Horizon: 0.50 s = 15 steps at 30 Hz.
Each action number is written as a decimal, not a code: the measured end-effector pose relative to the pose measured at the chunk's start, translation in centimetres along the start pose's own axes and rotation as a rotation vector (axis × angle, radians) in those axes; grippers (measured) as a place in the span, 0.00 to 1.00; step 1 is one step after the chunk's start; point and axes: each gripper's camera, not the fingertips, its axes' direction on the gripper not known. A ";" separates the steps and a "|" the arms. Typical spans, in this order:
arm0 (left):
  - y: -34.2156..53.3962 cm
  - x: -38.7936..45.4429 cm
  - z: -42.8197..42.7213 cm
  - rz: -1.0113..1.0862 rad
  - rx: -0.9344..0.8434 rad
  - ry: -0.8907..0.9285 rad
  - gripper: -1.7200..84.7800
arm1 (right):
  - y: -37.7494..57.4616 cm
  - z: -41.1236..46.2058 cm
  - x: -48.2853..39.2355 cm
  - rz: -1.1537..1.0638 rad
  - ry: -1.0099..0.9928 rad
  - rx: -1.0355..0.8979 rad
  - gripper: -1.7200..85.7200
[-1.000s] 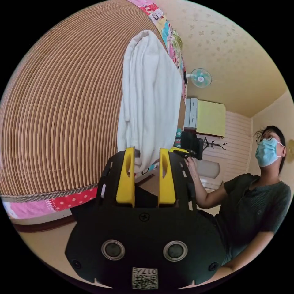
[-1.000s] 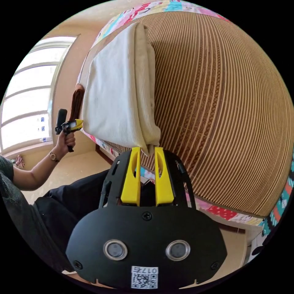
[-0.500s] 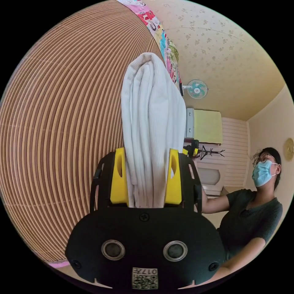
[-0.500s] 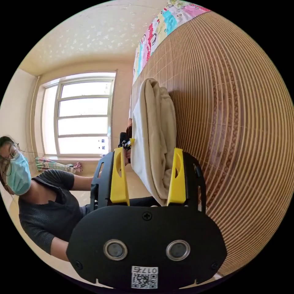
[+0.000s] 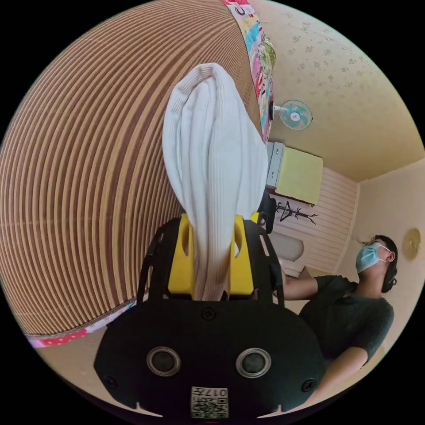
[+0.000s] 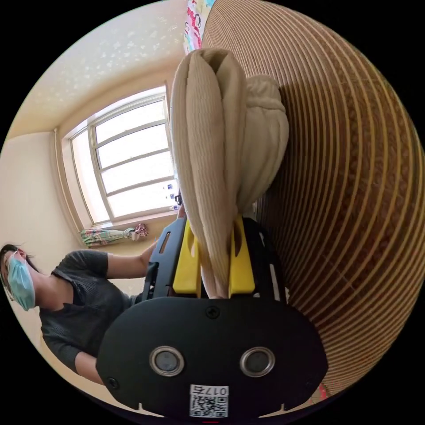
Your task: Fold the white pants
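Now closed from wide apart, left gripper (image 5: 211, 241) and right gripper (image 6: 214, 241) each clamping an end of the folded white pants (image 5: 212, 155) over the striped bed mat (image 5: 88, 177).

Left tongs (image 5: 211, 256) clamped on cloth; right tongs (image 6: 214, 261) likewise; arm (image 5: 297, 287) extended.

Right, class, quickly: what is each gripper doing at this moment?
Left gripper: shut on the folded white ribbed-fabric pants.
Right gripper: shut on the same pants, bunched edge pinched between both yellow jaws.
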 end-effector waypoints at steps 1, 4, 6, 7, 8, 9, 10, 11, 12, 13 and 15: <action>1.3 1.3 2.8 -0.002 -0.037 0.054 0.16 | 1.6 -1.2 -0.3 0.004 -0.006 0.010 0.15; 3.7 6.5 10.9 0.026 -0.124 0.167 0.15 | 10.3 -8.4 -3.0 0.013 -0.023 0.086 0.14; 4.4 11.1 16.4 0.084 -0.193 0.216 0.15 | 17.2 -15.4 -7.3 0.004 0.027 0.142 0.14; 4.6 14.7 20.1 0.154 -0.238 0.237 0.15 | 18.7 -17.2 -8.6 -0.002 0.047 0.155 0.13; 4.5 18.5 23.9 0.229 -0.283 0.264 0.15 | 21.6 -20.8 -11.6 -0.023 0.098 0.172 0.13; 4.4 20.4 25.9 0.262 -0.301 0.282 0.15 | 24.0 -24.5 -14.9 -0.049 0.161 0.180 0.13; 4.1 24.0 29.8 0.320 -0.327 0.323 0.15 | 25.1 -26.4 -16.6 -0.063 0.199 0.182 0.13; 3.7 27.5 33.5 0.382 -0.337 0.353 0.16 | 26.9 -29.9 -19.7 -0.078 0.274 0.185 0.14; 3.4 29.1 35.5 0.412 -0.340 0.362 0.16 | 28.2 -33.5 -22.2 -0.051 0.339 0.197 0.14; 2.7 32.0 39.5 0.454 -0.355 0.365 0.16 | 28.7 -35.2 -23.1 -0.024 0.374 0.208 0.15; 1.3 35.5 45.7 0.475 -0.389 0.296 0.17 | 29.9 -41.4 -25.2 0.154 0.634 0.254 0.16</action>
